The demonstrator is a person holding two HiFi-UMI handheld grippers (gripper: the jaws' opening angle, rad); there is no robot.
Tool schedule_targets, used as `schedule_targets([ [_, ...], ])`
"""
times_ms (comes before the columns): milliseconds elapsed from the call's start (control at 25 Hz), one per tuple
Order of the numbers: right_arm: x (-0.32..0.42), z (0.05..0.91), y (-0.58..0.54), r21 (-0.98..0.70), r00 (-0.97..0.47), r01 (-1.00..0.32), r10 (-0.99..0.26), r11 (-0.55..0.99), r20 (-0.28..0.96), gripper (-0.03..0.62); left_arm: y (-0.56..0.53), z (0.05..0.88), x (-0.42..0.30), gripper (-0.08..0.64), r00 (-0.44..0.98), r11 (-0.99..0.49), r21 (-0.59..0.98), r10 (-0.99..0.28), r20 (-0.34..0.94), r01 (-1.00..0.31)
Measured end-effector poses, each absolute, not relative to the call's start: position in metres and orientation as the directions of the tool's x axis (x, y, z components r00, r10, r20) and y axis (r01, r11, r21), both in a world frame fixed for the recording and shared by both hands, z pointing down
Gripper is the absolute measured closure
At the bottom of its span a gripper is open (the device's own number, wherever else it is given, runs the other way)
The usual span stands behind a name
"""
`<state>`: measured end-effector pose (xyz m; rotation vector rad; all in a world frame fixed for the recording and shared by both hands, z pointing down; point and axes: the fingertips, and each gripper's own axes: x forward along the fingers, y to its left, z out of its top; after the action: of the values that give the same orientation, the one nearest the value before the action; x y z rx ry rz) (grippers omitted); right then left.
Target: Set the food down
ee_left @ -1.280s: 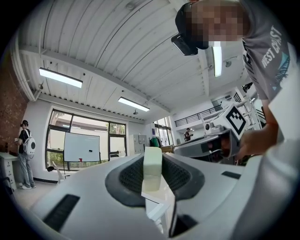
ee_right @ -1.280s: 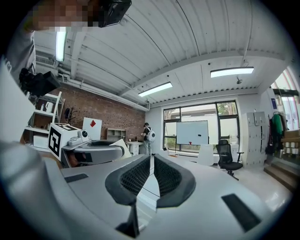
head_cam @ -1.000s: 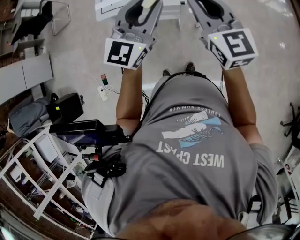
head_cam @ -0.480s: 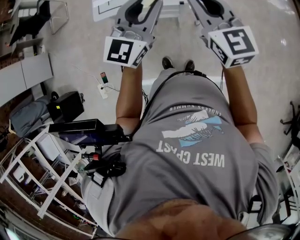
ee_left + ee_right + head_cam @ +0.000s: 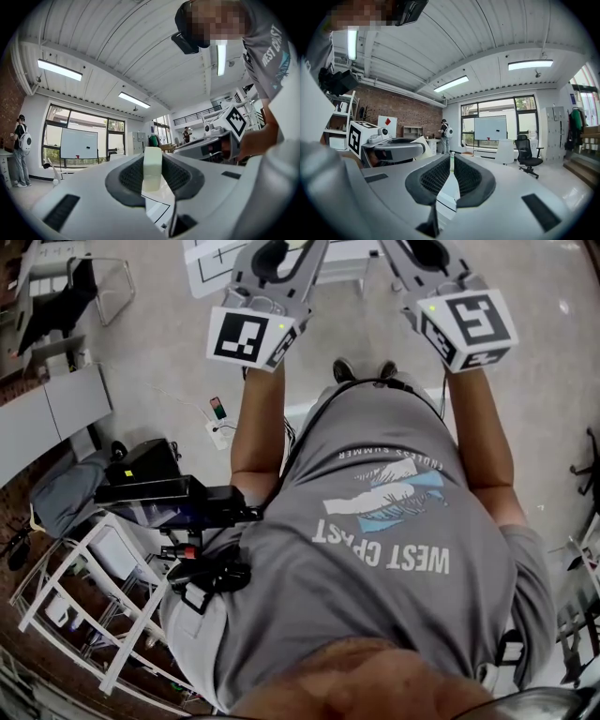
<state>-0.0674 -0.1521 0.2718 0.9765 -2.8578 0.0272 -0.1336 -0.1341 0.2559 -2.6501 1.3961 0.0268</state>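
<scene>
Food [image 5: 152, 171], a pale block pinched in the left tool [image 5: 152, 157], looks light and soft, so its flat sides want a gentle grip. Right tool [image 5: 451, 173] beside it is closed, empty.

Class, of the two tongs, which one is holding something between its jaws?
The left tongs: a pale block is clamped between their jaws. The right tongs have their jaws close together with nothing between them.

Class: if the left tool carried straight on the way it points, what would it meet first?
Probably nothing near. The left tool, shut on a pale block, points out over a white table into open room; the way looks free, though depth is unclear.
</scene>
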Motion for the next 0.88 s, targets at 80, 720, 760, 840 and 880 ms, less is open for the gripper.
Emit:
schedule_targets([
  [80, -0.07, 0.271, -0.157, 0.022, -0.777, -0.62, -0.618, 0.784, 0.123, 0.583, -0.14, 0.254, -0.136, 0.456, 0.578, -0.567, -0.12, -0.812, -0.086, -0.815],
  [720, -0.033, 0.275, -0.225, 0.023, -0.801, -0.586, -0.583, 0.81, 0.14, 0.583, -0.206, 0.261, -0.099, 0.456, 0.541, -0.533, -0.106, -0.838, -0.076, -0.84],
  [760, -0.034, 0.274, -0.231, 0.024, -0.804, -0.58, -0.578, 0.814, 0.138, 0.583, -0.212, 0.262, -0.099, 0.456, 0.536, -0.528, -0.108, -0.841, -0.076, -0.843],
  [840, -0.039, 0.275, -0.244, 0.025, -0.814, -0.567, -0.565, 0.823, 0.138, 0.583, -0.225, 0.262, -0.103, 0.456, 0.523, -0.514, -0.109, -0.849, -0.075, -0.851],
  [880, -0.041, 0.276, -0.249, 0.023, -0.818, -0.561, -0.558, 0.828, 0.139, 0.583, -0.229, 0.262, -0.105, 0.456, 0.517, -0.508, -0.108, -0.853, -0.074, -0.855],
])
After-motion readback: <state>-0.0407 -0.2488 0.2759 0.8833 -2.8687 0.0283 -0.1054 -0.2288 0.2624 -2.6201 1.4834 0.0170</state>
